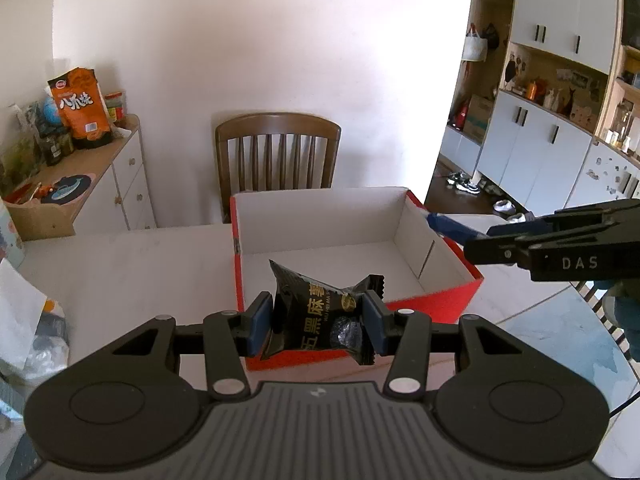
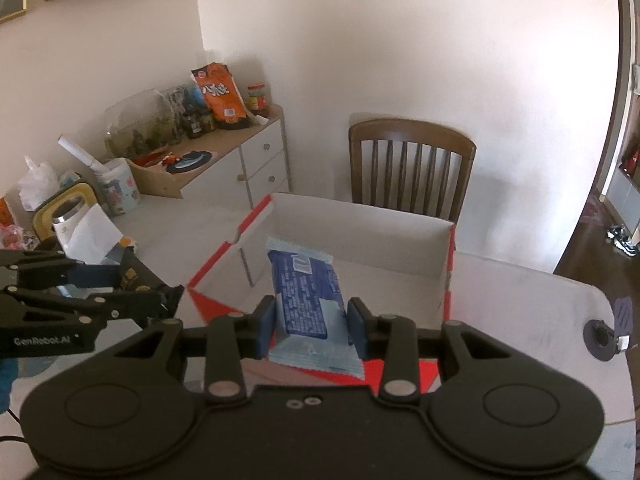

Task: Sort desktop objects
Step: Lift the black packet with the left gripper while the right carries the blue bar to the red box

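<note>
In the left wrist view my left gripper (image 1: 318,326) is shut on a black snack packet (image 1: 320,312) with gold lettering, held above the near wall of a red box (image 1: 360,344) with a white inside. The right gripper (image 1: 476,238) comes in from the right over the box's right wall, a blue wrapper end sticking out of it. From the right wrist camera, my right gripper (image 2: 310,330) is shut on a blue snack packet (image 2: 310,304) above the near corner of the red box (image 2: 212,264). The left gripper (image 2: 168,296) with its black packet (image 2: 132,274) shows at the left.
A wooden chair (image 1: 278,152) stands behind the white table (image 1: 120,264). A sideboard (image 1: 80,172) on the left carries an orange snack bag (image 1: 82,108) and jars. Cups, a plastic bag and paper (image 2: 88,236) crowd the table's left. Cabinets (image 1: 552,148) fill the right.
</note>
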A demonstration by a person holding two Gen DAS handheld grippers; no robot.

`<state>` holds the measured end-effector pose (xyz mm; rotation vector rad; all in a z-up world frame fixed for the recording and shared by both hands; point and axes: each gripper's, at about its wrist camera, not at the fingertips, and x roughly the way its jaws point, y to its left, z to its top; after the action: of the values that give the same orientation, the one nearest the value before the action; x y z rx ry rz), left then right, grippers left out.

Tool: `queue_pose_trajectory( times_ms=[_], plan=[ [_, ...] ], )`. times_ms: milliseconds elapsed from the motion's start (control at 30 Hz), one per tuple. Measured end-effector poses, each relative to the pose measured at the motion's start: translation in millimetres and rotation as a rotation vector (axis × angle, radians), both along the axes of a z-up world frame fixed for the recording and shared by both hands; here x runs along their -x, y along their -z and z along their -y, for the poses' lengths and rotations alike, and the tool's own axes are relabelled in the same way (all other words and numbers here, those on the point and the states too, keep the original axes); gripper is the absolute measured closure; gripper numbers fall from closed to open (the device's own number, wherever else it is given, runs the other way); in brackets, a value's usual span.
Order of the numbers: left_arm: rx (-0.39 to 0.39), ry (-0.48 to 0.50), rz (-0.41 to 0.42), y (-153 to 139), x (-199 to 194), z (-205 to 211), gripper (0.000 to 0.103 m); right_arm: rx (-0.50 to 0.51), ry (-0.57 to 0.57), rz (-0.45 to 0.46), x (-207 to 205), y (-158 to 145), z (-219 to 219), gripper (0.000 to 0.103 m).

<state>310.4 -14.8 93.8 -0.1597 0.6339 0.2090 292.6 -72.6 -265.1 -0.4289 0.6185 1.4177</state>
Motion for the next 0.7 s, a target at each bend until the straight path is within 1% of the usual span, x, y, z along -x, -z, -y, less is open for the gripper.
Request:
queue_pose_trajectory(
  times_ms=[333,433,533,700],
  plan=[
    [-0.013,0.013,-0.021,4,-51,-10,0.056,0.037,0.005,0.012,-24,14,-31,0.065],
    [-0.030,0.019,-0.033,7,-67,-12,0.056,0.054,0.007,0.009,-29,19,-41,0.065],
    [-0.034,0.020,-0.045,13,-80,-18,0.056,0.068,0.012,0.004,-35,27,-51,0.065],
    [-0.042,0.019,-0.084,27,-101,-24,0.056,0.095,0.009,0.034,-40,39,-67,0.065]
  ],
)
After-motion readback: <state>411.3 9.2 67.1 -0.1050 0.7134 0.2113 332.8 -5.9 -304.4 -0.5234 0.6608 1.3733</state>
